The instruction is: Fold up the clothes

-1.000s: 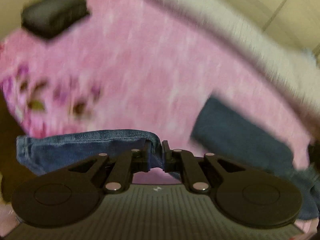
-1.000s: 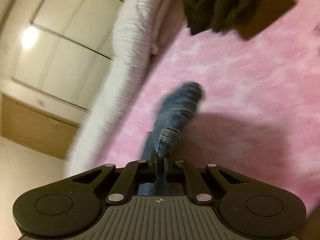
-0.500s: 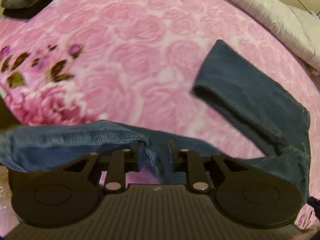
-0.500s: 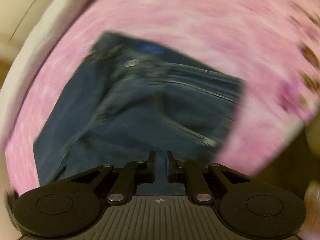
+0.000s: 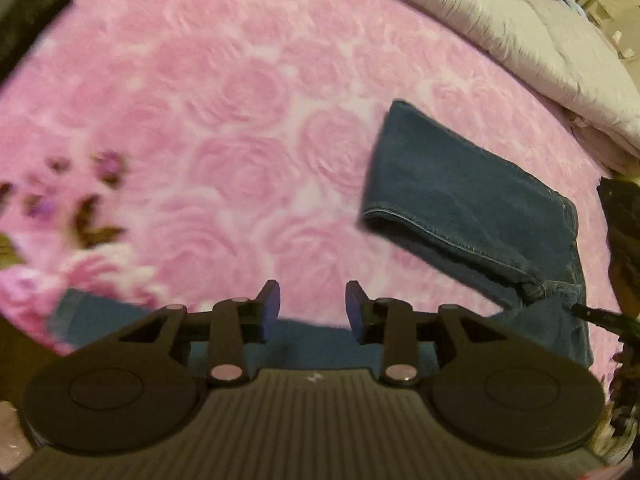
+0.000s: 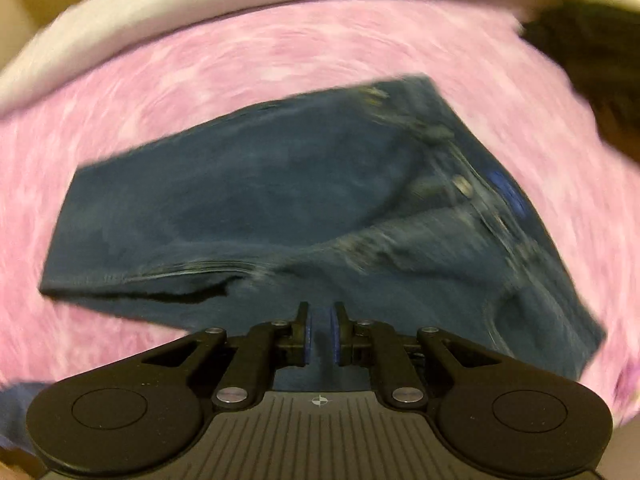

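Jeans lie on a pink rose-print blanket, seen from the left wrist. Left gripper has its jaws wide apart, nothing between them. One folded denim leg sits ahead and to the right of the fingertips; more denim runs in a strip just beneath and behind the fingers. White quilt bunched beyond the blanket's far edge. Dark garment far ahead to the left.

Right wrist view, motion-blurred: jeans spread directly ahead of the right gripper, waistband and button ahead to the right, folded leg ahead to the left. Jaws stand slightly apart, a narrow gap showing; denim lies under the tips, and whether any is pinched I cannot tell. Pink blanket surrounds the jeans.
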The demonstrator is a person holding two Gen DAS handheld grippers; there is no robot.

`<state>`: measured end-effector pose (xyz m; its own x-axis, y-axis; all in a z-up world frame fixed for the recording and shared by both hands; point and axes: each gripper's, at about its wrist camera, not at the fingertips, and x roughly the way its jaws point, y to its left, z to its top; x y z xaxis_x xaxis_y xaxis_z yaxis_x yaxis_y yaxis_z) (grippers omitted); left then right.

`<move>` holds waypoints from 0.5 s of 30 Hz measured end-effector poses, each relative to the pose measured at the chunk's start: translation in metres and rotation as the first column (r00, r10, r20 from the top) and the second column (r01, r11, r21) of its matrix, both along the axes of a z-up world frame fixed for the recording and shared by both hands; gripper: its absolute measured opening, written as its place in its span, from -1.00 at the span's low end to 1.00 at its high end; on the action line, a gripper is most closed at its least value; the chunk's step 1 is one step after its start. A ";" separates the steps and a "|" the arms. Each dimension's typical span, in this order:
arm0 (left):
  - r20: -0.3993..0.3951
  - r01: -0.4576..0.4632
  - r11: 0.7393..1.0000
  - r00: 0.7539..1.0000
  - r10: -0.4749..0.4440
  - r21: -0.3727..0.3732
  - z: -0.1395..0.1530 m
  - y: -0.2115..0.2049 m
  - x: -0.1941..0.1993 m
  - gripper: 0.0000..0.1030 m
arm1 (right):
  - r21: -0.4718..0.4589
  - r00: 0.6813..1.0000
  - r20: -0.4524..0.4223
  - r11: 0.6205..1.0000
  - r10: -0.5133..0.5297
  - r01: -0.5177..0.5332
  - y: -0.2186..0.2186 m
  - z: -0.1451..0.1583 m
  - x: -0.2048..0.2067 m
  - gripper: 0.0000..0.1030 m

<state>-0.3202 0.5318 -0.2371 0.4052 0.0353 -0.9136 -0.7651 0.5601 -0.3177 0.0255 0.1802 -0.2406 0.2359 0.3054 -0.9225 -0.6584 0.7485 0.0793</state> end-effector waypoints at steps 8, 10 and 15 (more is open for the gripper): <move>0.078 -0.136 0.981 0.986 0.148 -0.141 -0.085 -0.001 0.059 -0.44 | -0.205 0.886 0.162 0.893 0.434 -0.400 0.067 -0.043 -0.050 -0.79; 0.098 -0.182 0.970 0.975 0.199 -0.161 -0.096 0.002 0.062 -0.44 | -0.231 0.834 0.181 0.847 0.522 -0.480 0.074 -0.053 -0.058 -0.79; 0.115 -0.253 0.950 0.954 0.276 -0.186 -0.111 0.005 0.068 -0.43 | -0.300 0.666 0.214 0.697 0.714 -0.651 0.089 -0.078 -0.079 -0.79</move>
<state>-0.2518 0.5367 -0.3481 0.5246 0.0099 -0.8513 -0.8204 0.2732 -0.5023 -0.0531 0.2696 -0.3188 0.2942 0.3255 -0.8986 -0.9547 0.0562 -0.2922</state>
